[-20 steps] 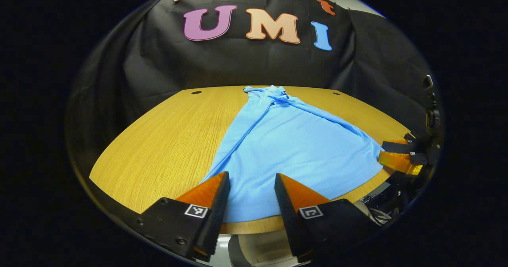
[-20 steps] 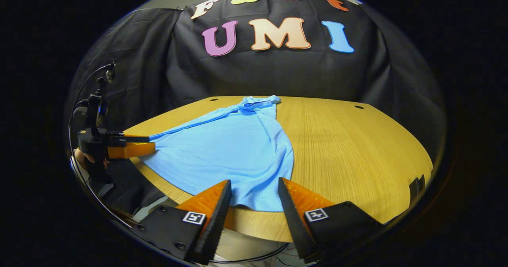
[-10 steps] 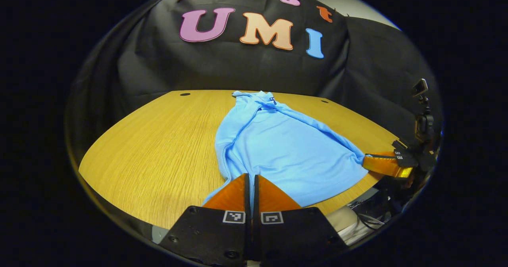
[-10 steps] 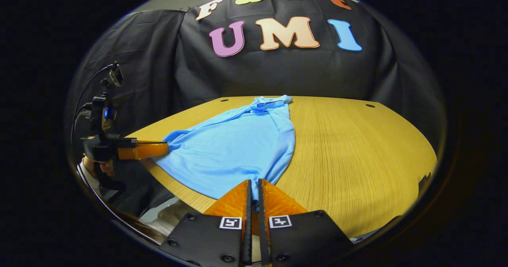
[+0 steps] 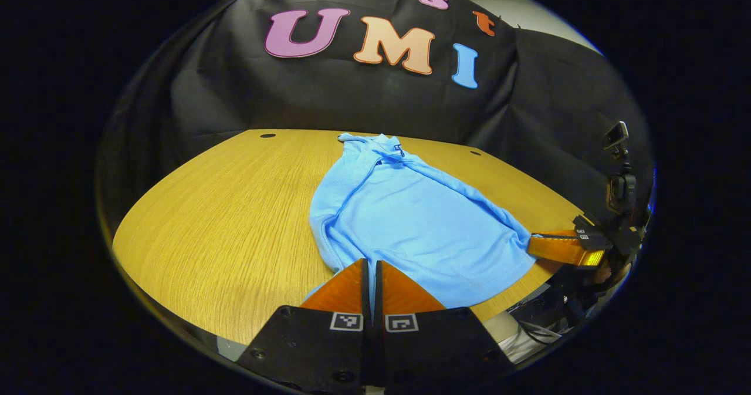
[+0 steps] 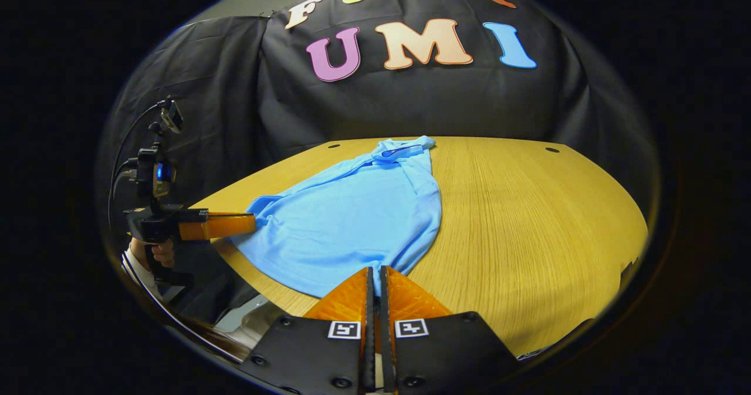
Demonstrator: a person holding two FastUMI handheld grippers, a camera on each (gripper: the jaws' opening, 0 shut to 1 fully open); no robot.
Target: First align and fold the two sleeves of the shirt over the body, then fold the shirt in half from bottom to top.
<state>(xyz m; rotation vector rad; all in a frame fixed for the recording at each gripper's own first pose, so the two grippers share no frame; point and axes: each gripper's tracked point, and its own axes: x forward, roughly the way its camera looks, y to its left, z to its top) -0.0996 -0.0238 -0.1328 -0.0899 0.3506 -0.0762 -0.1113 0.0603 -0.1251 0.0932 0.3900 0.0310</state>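
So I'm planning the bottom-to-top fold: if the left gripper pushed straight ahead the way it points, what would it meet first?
Probably just more of the shirt, whose hem the left gripper already pinches; beyond that lies the collar, though depth is uncertain.

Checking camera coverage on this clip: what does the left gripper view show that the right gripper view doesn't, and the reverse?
Left gripper view: left claw close up, shut on the shirt hem; right claw farther off at the other bottom corner; bare table left of the shirt.
Right gripper view: right claw close up, shut on the hem; left claw farther off, with the hand holding it.
Both: the blue shirt lying on the wooden table, collar at the far end.
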